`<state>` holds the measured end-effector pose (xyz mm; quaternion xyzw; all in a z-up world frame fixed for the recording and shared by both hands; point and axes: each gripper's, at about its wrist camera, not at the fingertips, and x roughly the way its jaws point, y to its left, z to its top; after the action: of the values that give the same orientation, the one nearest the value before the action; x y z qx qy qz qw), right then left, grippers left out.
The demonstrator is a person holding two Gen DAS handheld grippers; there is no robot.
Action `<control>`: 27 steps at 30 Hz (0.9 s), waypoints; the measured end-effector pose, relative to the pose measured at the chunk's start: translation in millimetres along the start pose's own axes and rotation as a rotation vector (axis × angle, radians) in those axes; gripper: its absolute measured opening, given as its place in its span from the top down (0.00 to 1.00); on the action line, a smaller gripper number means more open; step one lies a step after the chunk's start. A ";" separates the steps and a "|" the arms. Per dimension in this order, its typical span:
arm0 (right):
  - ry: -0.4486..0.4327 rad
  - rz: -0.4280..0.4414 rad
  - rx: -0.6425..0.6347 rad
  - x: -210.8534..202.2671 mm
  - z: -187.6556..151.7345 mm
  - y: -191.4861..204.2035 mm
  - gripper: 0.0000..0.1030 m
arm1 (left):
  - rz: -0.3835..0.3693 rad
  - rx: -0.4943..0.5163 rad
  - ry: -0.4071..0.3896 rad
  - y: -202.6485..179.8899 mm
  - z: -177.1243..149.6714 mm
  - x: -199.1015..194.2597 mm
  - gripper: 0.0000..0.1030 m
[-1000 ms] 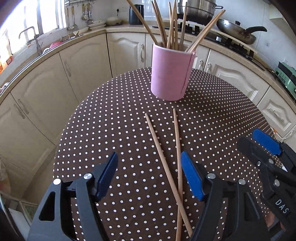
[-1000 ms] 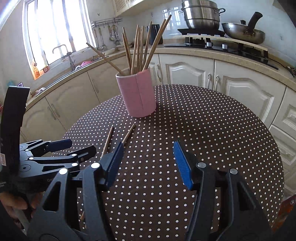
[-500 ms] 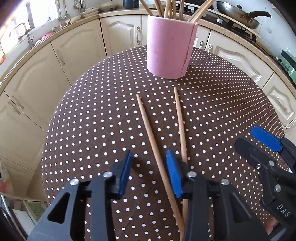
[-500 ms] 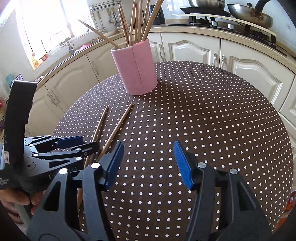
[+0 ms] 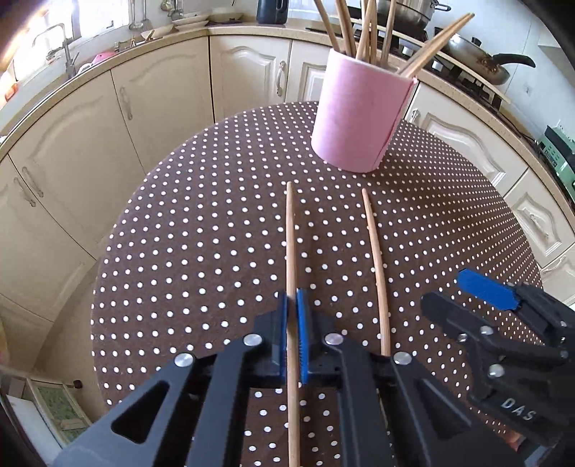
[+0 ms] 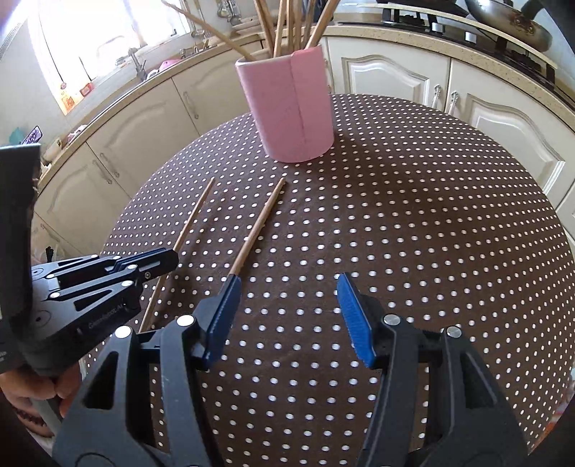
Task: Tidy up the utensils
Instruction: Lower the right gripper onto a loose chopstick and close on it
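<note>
My left gripper (image 5: 291, 316) has just been closing, and its blue pads (image 5: 302, 337) now pinch the left chopstick (image 5: 290, 248) between them; the stick runs straight out from the pads toward twelve o'clock, its far tip short of the pink holder (image 5: 359, 118), and its near end passes back under my fingers toward six o'clock. The second chopstick (image 5: 375, 258) lies free on the dotted tablecloth (image 5: 179, 251), just beside my left gripper at about three o'clock, roughly parallel to the held one and apart from it. My right gripper (image 6: 285, 316) stands with its jaws wide and nothing between the pads; in its view the free chopstick (image 6: 257, 230) ends right at the tip of its left pad (image 6: 224, 312), at about ten o'clock. The pink holder (image 6: 291, 107) sits at twelve o'clock on the table, upright, with a bunch of chopsticks (image 6: 287, 25) fanning out of it.
</note>
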<state>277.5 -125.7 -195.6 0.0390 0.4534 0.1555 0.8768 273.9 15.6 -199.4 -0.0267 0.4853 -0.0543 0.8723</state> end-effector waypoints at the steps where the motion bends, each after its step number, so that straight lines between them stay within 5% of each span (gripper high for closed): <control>1: 0.008 0.000 -0.004 2.5 1.8 3.8 0.46 | -0.003 -0.004 -0.009 2.0 0.3 -3.1 0.94; 7: 0.098 -0.018 -0.035 21.1 12.7 29.7 0.46 | -0.019 -0.028 -0.020 9.1 -1.0 -14.1 0.94; 11: 0.157 -0.036 -0.065 34.0 17.8 44.2 0.66 | -0.018 -0.029 -0.022 11.9 2.7 -16.9 0.94; 19: 0.196 -0.129 -0.162 49.3 27.9 69.9 0.89 | -0.035 -0.038 -0.010 16.0 3.4 -14.1 0.94; 27: 0.199 -0.104 -0.186 48.9 22.1 62.4 0.95 | -0.038 -0.014 -0.009 6.4 5.0 -14.3 0.94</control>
<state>306.9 -49.9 -207.9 -0.0814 0.5230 0.1545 0.8343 271.1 23.6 -185.3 -0.0424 0.4812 -0.0672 0.8730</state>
